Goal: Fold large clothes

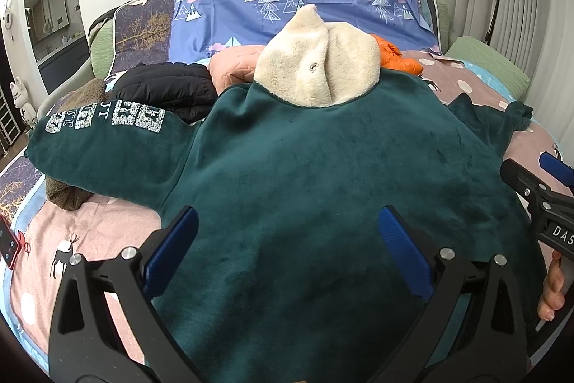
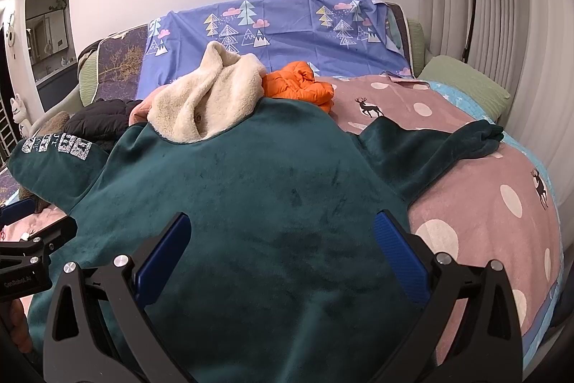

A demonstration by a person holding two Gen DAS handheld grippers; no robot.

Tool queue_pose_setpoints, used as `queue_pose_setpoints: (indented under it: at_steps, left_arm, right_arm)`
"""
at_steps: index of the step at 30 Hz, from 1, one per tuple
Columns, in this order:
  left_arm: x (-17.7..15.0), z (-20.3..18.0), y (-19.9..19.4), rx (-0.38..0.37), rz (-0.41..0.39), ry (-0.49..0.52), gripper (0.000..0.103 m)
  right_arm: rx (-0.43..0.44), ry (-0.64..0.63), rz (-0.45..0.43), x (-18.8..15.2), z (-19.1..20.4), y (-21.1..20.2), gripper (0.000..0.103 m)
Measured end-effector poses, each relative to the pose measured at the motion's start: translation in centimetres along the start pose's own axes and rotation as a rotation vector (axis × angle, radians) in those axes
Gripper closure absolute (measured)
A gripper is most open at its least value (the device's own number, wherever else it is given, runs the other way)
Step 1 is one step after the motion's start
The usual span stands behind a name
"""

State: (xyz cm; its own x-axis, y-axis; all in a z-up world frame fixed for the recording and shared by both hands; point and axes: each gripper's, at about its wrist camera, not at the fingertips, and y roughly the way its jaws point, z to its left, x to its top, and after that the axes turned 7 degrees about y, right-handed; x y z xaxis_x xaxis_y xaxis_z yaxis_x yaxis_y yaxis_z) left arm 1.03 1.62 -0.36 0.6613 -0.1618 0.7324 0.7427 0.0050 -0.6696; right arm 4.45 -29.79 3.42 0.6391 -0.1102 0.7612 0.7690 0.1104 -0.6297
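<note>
Hoodie [image 1: 305, 174], big and dark green, spread flat on the bed [image 1: 89, 232], back side up, cream fleece hood [image 1: 315, 60] at the far end. Far left: sleeve with white letters [image 1: 107, 124], draped over a brown fuzzy thing [image 1: 66, 196] and touching a black puffy jacket [image 1: 168, 88]. Easy to snag that pile when folding the sleeve in; bumpy ground under it, so a crooked fold likely. Next along: left gripper [image 1: 287, 253], fingers wide apart, holding nothing, hovering above the hem. Then right gripper [image 2: 280, 253], also spread wide and empty, over the green cloth. Thick, slippery plush, so maybe only the top layer pinched and the rest left behind. Far right: other sleeve [image 2: 430, 149], lying on the pink dotted blanket [image 2: 484, 203], cuff bunched up. Behind the hood, an orange jacket [image 2: 297, 85], close enough to get dragged. Hard to see: bottom hem, cut off by the picture edge; front of the hoodie, hidden underneath; letters too blurry to read.
</note>
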Motion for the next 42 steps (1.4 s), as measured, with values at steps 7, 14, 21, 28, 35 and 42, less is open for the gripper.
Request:
queue_pose_setpoints:
  at_steps: [7,14,21,28,35,42]
  left_arm:
    - [0.17,-0.09,-0.27,-0.001,-0.011,0.004,0.002]
    - [0.22,-0.06,-0.31,0.001,-0.014,0.001,0.002]
    - [0.38,0.12,-0.4,0.002,-0.013,-0.004,0.002]
    - [0.42,0.15,-0.54,0.007,-0.021,0.002,0.002]
    - [0.49,0.08,-0.62,0.01,-0.026,0.004,0.002]
    - [0.53,-0.01,-0.69,0.014,-0.029,0.007,0.002]
  right_arm:
    - [0.0,-0.002,-0.003,0.11,-0.09,-0.06,0.001]
    - [-0.001,-0.004,-0.003,0.5,-0.17,0.0,0.001]
    - [0.0,-0.005,-0.004,0.43,-0.13,-0.03,0.001]
    - [0.0,-0.006,-0.004,0.48,-0.01,-0.01,0.001]
    - [-0.005,-0.005,-0.001,0.57,0.11,0.03,0.001]
    - [-0.007,-0.006,-0.003,0.29,0.2,0.18,0.001]
